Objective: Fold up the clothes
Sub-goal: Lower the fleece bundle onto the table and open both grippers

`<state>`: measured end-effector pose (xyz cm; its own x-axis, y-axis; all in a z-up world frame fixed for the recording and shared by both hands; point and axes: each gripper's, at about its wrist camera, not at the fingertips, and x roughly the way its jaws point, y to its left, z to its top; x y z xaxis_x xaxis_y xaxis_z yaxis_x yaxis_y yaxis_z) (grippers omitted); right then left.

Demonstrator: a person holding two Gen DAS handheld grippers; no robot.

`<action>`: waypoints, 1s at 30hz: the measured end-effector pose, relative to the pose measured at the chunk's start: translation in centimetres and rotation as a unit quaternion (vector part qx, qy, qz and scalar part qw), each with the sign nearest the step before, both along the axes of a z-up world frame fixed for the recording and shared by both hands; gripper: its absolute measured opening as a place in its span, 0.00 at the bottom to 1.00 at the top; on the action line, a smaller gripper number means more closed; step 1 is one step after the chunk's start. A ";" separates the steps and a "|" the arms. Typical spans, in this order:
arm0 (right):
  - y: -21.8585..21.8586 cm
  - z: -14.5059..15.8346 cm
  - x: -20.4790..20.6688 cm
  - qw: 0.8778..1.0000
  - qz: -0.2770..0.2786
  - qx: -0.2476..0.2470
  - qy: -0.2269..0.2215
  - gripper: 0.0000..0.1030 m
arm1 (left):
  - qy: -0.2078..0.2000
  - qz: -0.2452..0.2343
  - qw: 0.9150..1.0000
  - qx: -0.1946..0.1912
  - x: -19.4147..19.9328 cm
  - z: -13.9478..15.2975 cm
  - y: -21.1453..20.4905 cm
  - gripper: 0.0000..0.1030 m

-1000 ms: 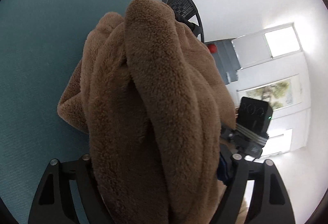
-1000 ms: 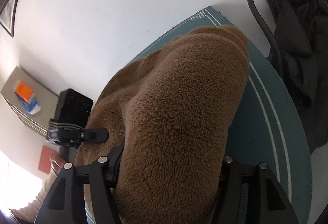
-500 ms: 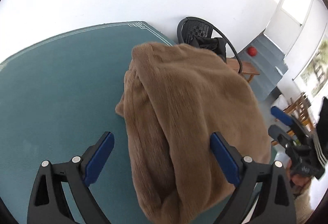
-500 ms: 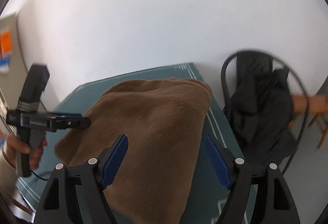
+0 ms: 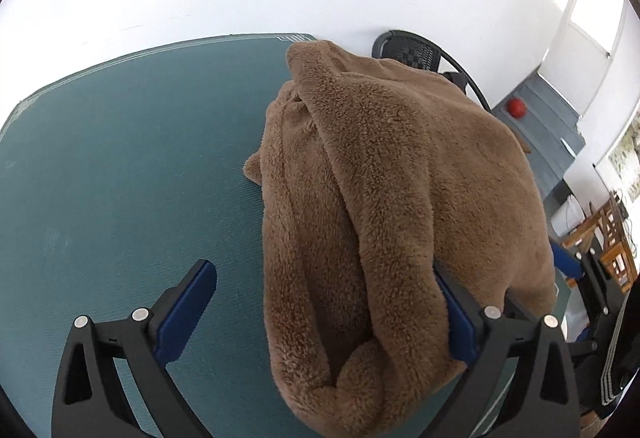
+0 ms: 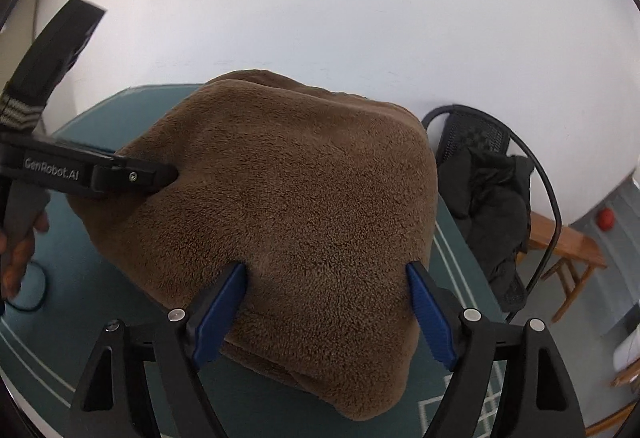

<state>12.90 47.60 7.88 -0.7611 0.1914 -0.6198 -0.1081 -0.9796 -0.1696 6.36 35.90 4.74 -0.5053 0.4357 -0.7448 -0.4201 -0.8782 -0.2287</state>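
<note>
A bulky brown fleece garment lies in a folded heap on the teal-covered bench, toward its 3 o'clock side in the left wrist view, one thick layer doubled over another so the bundle stands high rather than flat.

The left hand-held gripper has its jaws opening. Its blue-padded fingers stand wide apart: the one at 8 o'clock is clear over bare bench, the one at 4 o'clock is just against the fleece's edge. Nothing is clamped; it looks like a release, judging by how the cloth rests on the bench by its own weight.

The right hand-held gripper is also opening its jaws. Its blue pads flank the near end of the bundle; whether they touch the pile I cannot tell.

No container is in view. Off the bench at 3 o'clock, a black mesh chair carries a dark crumpled garment, possibly waiting its turn.
</note>
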 end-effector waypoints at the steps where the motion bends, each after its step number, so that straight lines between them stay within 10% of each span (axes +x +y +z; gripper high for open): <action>1: 0.1 0.2 0.3 1.000 -0.004 -0.005 -0.001 0.82 | 0.002 0.002 1.000 0.000 0.3 0.0 -0.3 0.99; 4: 0.7 -1.0 -0.7 0.998 -0.022 -0.055 -0.025 0.98 | -0.002 0.011 1.000 0.001 0.9 0.1 -1.2 0.99; 12: 2.0 -1.7 -0.6 0.978 -0.079 -0.178 -0.075 0.99 | -0.028 0.047 0.999 0.002 1.9 0.3 -1.5 0.99; 21: -1.2 2.7 1.5 0.989 -0.115 -0.078 -0.053 0.99 | 0.080 0.100 0.979 -0.158 6.8 4.1 1.0 0.99; 30: -2.3 6.2 4.0 0.989 -0.128 -0.069 0.007 0.99 | 0.115 0.087 0.984 -0.101 9.6 7.5 -0.1 0.99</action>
<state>16.93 45.27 14.07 -0.7071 0.2929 -0.6436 -0.3564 -0.9337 -0.0334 15.95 35.83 12.27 -0.7249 0.1831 -0.6641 -0.2800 -0.9591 0.0413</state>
